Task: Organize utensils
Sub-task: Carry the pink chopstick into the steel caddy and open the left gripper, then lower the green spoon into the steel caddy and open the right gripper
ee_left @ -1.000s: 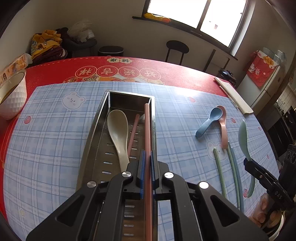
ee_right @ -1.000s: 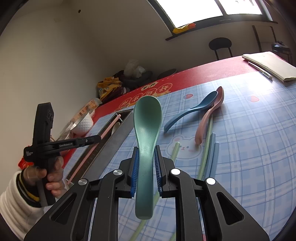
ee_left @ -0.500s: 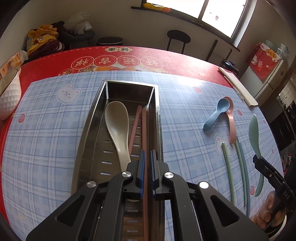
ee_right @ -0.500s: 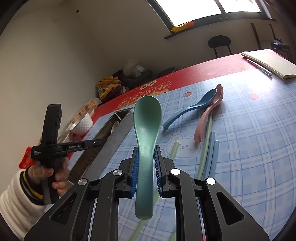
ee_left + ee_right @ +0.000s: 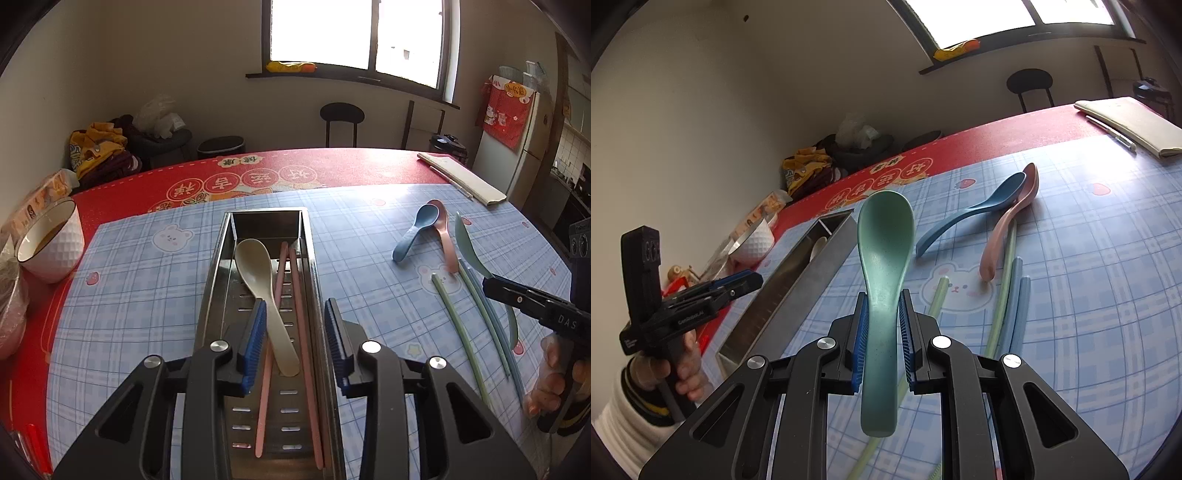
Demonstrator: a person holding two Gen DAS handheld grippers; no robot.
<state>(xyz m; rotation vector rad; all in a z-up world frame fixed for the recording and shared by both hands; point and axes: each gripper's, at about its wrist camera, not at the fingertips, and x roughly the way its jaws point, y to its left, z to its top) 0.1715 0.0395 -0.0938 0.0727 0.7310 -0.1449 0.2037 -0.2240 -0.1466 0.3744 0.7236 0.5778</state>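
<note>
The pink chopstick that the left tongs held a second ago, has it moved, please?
Yes. It now lies in the metal tray beside the other pink chopstick, and the left tongs, just opened, stand clear of it.

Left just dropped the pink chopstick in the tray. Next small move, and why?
Probably carry the green spoon over to the tray and release it there. The right gripper is shut on the spoon's handle above the mat, while the left gripper has just been opening, with nothing pinched, both pink chopsticks lying in the tray beside the beige spoon.
</note>
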